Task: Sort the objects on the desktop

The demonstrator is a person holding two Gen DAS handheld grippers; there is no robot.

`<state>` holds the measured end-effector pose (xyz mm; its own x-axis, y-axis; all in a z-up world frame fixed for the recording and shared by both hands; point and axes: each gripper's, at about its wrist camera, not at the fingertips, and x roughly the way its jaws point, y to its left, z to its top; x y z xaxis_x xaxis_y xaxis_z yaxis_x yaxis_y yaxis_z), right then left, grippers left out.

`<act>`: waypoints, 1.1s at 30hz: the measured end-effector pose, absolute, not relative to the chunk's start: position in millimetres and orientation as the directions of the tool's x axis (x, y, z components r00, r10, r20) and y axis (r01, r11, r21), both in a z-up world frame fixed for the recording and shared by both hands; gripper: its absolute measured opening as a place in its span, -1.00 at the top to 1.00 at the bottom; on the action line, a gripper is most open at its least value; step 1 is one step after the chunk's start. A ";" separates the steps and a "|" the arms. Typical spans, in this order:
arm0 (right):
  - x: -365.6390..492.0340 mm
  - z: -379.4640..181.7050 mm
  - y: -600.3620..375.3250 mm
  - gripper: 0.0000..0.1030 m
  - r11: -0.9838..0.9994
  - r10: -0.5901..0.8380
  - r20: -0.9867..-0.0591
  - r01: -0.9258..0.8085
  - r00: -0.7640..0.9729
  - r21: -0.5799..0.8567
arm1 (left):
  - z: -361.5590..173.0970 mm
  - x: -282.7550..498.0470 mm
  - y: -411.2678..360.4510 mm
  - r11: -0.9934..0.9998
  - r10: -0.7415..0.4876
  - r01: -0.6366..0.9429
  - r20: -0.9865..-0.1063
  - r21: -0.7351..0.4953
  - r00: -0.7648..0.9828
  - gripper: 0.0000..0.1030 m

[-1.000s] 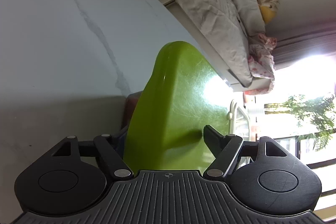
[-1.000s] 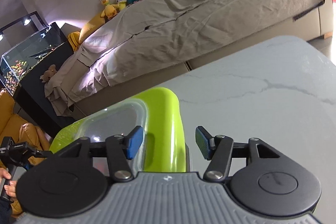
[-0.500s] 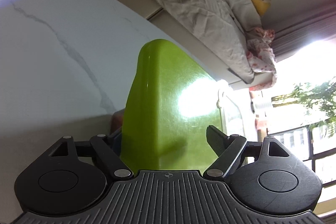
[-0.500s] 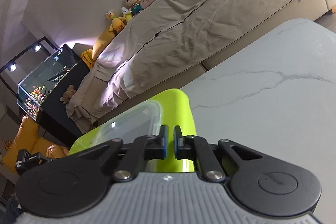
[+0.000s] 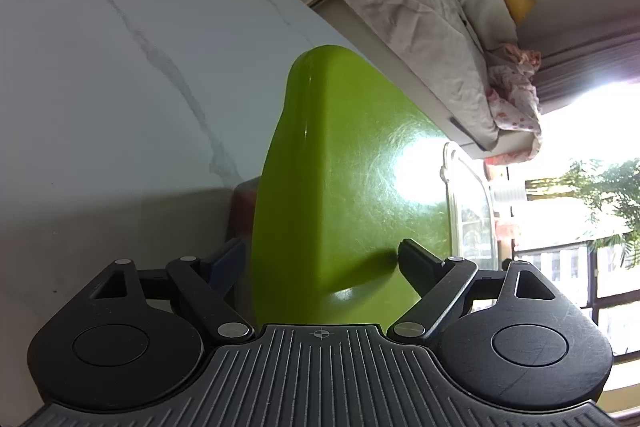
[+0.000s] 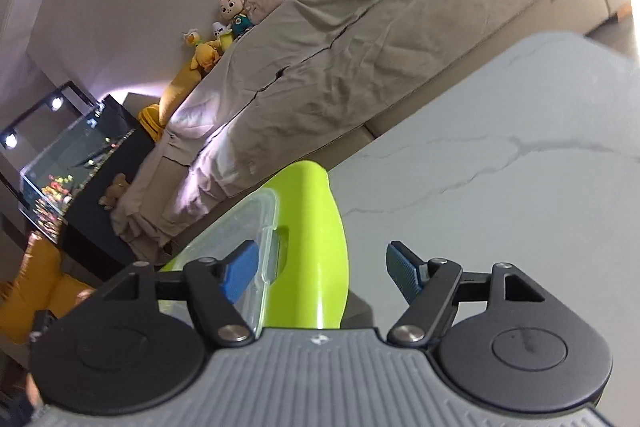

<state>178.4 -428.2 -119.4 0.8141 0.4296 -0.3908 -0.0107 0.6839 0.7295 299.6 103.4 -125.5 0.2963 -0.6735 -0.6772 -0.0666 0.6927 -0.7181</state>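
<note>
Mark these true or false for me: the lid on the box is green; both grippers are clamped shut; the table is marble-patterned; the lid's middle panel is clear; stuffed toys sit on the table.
1. The lid on the box is green. True.
2. Both grippers are clamped shut. False: the left gripper and right gripper have their jaws opening, the lid edge between them.
3. The table is marble-patterned. True.
4. The lid's clear panel fills its middle. True.
5. Stuffed toys sit on the table. False: they line the sofa back.
</note>
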 end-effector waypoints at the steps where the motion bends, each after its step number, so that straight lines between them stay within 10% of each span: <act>1: 183.9 -126.9 -431.1 -0.43 0.642 0.462 -0.367 -0.019 0.807 0.766 | -127.0 299.9 104.0 0.690 -0.676 -0.070 -0.675 -0.721 0.296 -0.76; 6: 203.0 -142.1 -435.8 -0.07 0.541 0.547 -0.313 -0.042 0.777 0.840 | -123.0 298.7 105.9 0.667 -0.693 -0.056 -0.646 -0.743 0.318 -0.65; 33: 162.1 -143.7 -425.4 -0.07 0.516 0.538 -0.325 0.001 0.778 0.857 | -123.1 272.2 92.7 0.707 -0.681 -0.019 -0.688 -0.707 0.252 -0.80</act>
<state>162.1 -425.4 -143.7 0.7777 0.5380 -0.3251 0.0015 0.5156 0.8568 272.2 92.7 -123.1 0.2525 -0.6807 -0.6876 -0.0186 0.7071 -0.7069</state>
